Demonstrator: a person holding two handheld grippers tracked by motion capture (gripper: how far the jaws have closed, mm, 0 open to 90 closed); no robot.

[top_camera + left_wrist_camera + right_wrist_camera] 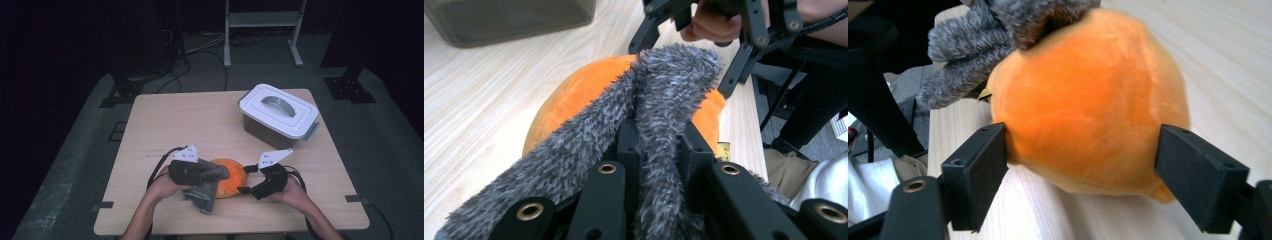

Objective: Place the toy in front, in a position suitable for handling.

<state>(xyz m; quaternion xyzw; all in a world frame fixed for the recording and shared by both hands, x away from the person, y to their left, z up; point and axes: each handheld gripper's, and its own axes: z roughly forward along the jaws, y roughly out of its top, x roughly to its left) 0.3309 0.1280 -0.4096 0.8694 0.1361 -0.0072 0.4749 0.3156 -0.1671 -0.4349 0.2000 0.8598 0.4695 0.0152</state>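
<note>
behind the closed lidded bin (278, 116), left tongs (212, 172) pinch grey fur (204, 192); right tongs (246, 179) spread around orange plush (231, 177).

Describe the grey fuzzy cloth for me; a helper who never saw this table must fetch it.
On the wooden table, look at the near edge, well in front of the white-lidded box. There the grey fuzzy cloth is pinched in the left tool and drapes over an orange plush ball. It is the one shaggy grey thing.
</note>
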